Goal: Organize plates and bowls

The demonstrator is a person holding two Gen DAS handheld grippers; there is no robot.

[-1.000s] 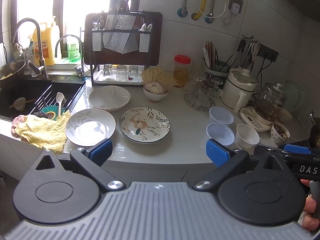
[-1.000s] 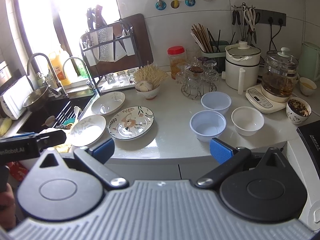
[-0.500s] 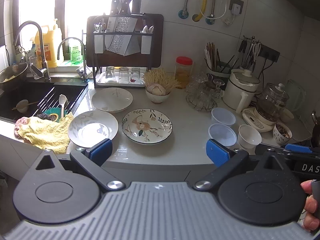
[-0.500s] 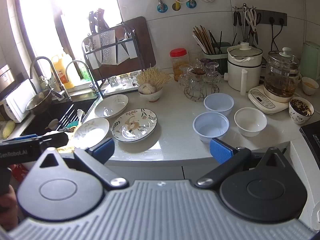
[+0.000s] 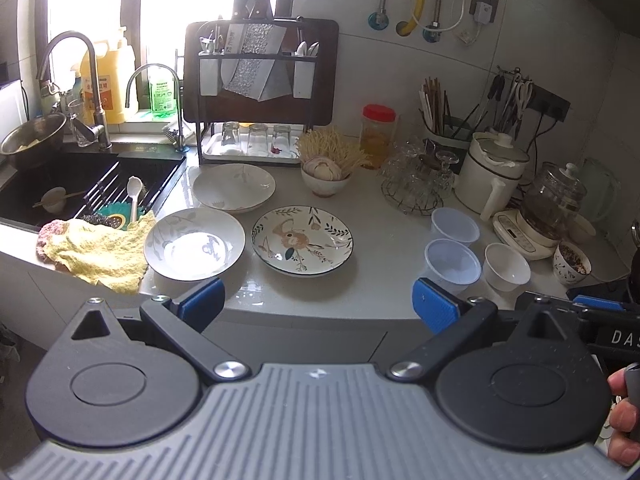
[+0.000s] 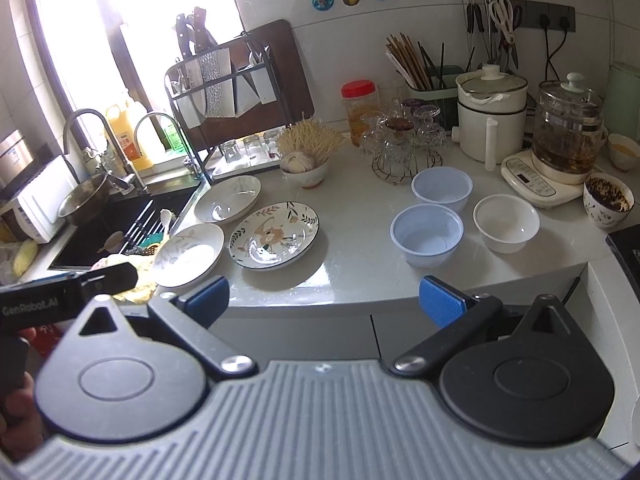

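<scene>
Fingers of both grippers stood wide and empty, short of the tabletop (image 5: 380,280) edge; the left gripper (image 5: 316,304) faced the plates, the right gripper (image 6: 326,296) sat nearer the bowls, so each group probably fell to the arm on its own side.

Taking the floral plate (image 5: 302,240) as landmark, and going from largest down: three plates in all; the floral plate itself lay straight ahead of the left fingers (image 5: 202,300); a white plate (image 5: 194,242) lay just to its left, beside a yellow cloth (image 5: 100,252); a second white plate (image 5: 234,186) lay behind and to its left, towards the sink (image 5: 80,184); none touched another.

Three small bowls stood well to the right of the floral plate: two pale blue bowls, one near (image 6: 427,236) and one behind it (image 6: 442,191), and a white bowl (image 6: 506,223) just right of the near one; all upright, being round they offered no long axis, so a rim grasp seemed likely.
</scene>
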